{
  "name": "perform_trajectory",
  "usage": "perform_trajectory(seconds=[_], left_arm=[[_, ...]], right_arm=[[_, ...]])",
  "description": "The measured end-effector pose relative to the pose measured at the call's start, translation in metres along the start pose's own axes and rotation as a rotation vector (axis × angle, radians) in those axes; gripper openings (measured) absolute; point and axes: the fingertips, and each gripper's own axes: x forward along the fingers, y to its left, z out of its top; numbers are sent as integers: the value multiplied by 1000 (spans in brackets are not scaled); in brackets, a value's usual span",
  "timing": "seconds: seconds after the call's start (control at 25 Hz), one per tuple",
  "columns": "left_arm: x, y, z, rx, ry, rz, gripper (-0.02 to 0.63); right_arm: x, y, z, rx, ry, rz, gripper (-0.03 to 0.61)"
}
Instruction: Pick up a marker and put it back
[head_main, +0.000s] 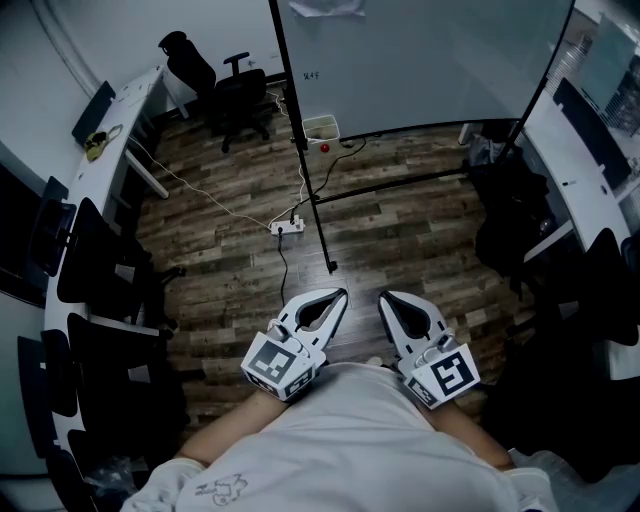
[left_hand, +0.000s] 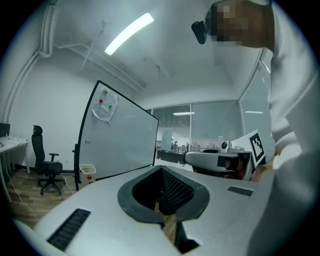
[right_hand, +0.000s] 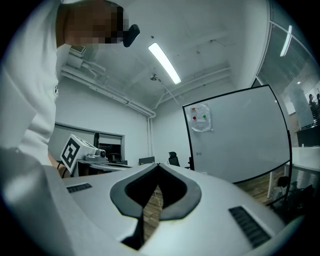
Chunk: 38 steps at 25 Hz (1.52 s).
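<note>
1. Left gripper (head_main: 338, 293): lower centre, jaws pressed together, empty.
2. Right gripper (head_main: 386, 297): just beside it, jaws likewise pressed together, empty.
3. Whiteboard (head_main: 420, 60): upper centre-right, well beyond both tips; neither hand clearly nearer.
4. Marker: not discernible anywhere; place and long axis unknown.

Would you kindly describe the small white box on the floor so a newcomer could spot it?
Find the big whiteboard on its black stand. By the foot of its left post in the head view sits a small open white box. Unlike the flat white power strip lying nearer, it bears a red spot on its front.
</note>
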Motion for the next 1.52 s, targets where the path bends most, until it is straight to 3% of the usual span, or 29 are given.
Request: perform_trajectory(seconds=[0.32,0.72,1.16,1.52], left_arm=[[53,-27,-21,-35,35,-34,5],[80,-24,-24,-39,39,-28,5],[120,17,-11,-40,19,-80,5],[149,87,-9,-47,39,-91,5]], right_arm=[[-27,-48,-5,51,2,1,8],[-25,-66,-19,93,33,31,8],[14,-97,-17,52,48,-2,8],[84,-127,-24,86,47,2,8]])
